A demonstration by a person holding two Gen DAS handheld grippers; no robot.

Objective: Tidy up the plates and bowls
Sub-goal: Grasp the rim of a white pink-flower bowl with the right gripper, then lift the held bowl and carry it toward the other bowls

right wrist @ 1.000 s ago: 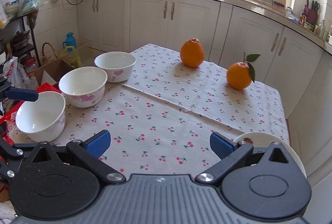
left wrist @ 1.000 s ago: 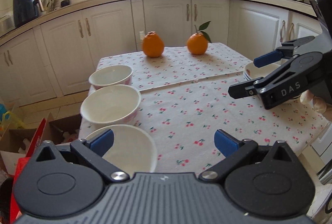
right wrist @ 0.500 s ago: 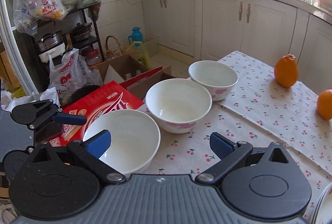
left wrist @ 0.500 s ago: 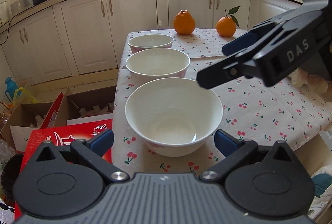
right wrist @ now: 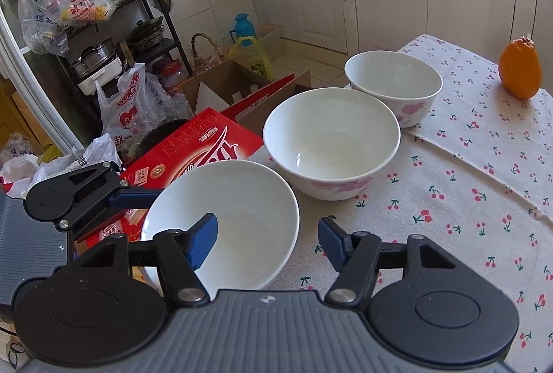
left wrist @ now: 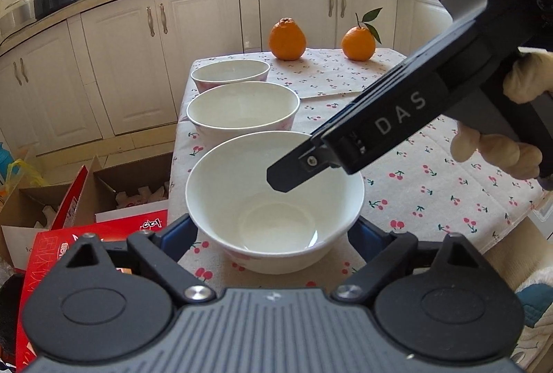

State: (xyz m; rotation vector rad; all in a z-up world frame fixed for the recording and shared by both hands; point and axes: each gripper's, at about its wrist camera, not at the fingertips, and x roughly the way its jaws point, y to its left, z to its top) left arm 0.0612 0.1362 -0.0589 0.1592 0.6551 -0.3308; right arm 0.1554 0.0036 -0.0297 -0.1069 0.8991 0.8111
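Three white bowls stand in a row along the left edge of the desk: near bowl, middle bowl, far bowl. Two oranges sit at the far end, well apart from the bowls. My left fingers have just been closing; they stand about halfway in, one pad against each side of the near bowl, low on its wall, gripping it. My right fingers have also just been closing and now stand fairly narrow. They straddle the near bowl's right wall, one pad inside the bowl and one outside above the cloth. Neither pad touches the wall. The near bowl rests on the desk.
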